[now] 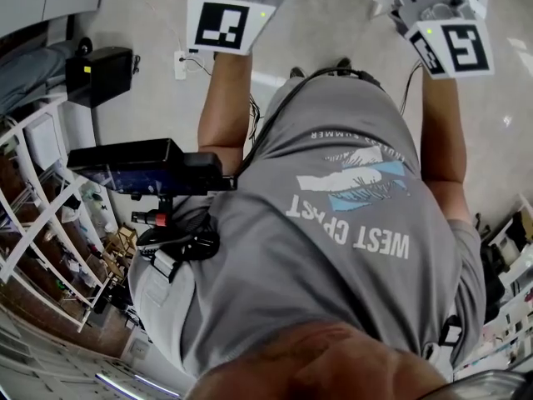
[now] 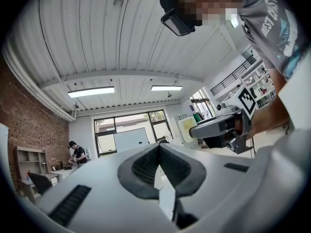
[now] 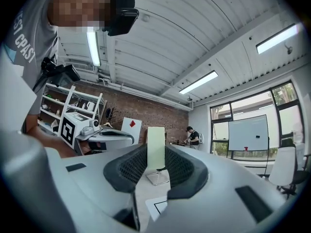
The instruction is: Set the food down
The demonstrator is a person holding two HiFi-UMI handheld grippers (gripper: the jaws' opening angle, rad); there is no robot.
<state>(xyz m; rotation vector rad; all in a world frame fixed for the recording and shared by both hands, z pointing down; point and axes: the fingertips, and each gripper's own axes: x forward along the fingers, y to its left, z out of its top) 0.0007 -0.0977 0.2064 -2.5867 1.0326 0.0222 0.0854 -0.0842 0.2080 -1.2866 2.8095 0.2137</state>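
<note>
Left gripper view: your left gripper (image 2: 159, 146) has its jaws together, pads meeting at the tips with nothing between them. Past them there's only ceiling, windows (image 2: 129, 127) and far desks, no food and no surface to put it on. Right gripper view: your right gripper (image 3: 156, 148) has its jaws apart and bare. The pale green panel (image 3: 156, 135) in the gap is a board on a stand well beyond the pads, not something held. The left gripper shows at the left of this view, also carrying nothing. Head view: you're looking steeply down at your own grey T-shirt (image 1: 350, 248), arms stretched toward the far edge, and both marker cubes (image 1: 221, 25) are near the top of the picture with the jaws cut off past them. A black device (image 1: 141, 167) hangs at your left hip, with shelving (image 1: 42, 223) at the far left and bare floor (image 1: 333, 32) ahead. Status: the food is in no view, neither between either pair of jaws nor set down anywhere visible. So I can't confirm the set-down as done or as pending. My read is that the task isn't under way here, since both grippers are empty and raised about level. If food remains to be placed, you first need it in view and between the pads.
</note>
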